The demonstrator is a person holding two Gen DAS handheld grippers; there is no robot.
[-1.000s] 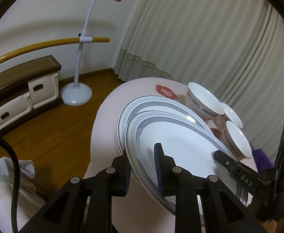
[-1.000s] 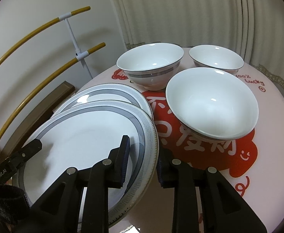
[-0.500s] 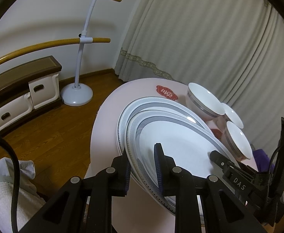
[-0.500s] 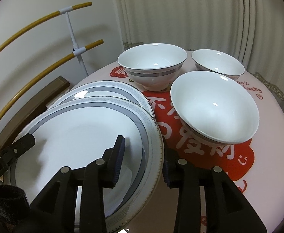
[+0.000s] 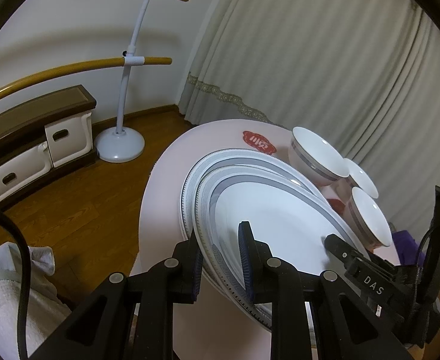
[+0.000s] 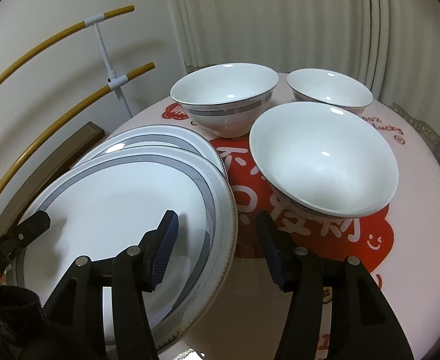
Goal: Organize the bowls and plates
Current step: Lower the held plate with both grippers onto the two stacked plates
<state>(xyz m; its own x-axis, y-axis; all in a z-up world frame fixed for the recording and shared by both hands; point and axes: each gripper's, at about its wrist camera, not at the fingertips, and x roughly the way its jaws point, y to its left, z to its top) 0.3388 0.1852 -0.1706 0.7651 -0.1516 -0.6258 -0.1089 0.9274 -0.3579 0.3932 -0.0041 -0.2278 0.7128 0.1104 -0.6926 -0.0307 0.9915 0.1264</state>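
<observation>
Left wrist view: my left tongs (image 5: 221,259) are clenched on the near rim of the top plate (image 5: 280,225), one pad under the rim and one over it. That plate lies on a second plate (image 5: 195,177), offset toward me so it overhangs the edge of the surface (image 5: 162,186). In the right wrist view my right tongs (image 6: 216,249) have just been opening; the top plate's rim sits between the pads, but neither one presses on it, so that side is let go. Three bowls (image 6: 325,162) stand just beyond the plates, the nearest close beside the plate stack.

What could go wrong, as I judge it: the plate now hangs on one pinch at its rim, and a glazed rim is slippery, so it could pivot or slide out and drop off the edge. If I push it forward to square the stack, its far rim could knock the nearest bowl. Pulling my right tongs away carelessly could catch the rim and tip the plate.

Writing: "DAS" is printed on the right tongs' body as seen from the left. The surface carries large red characters I cannot read with certainty, plus "Lucky" (image 6: 388,127) in red near the far bowl.
</observation>
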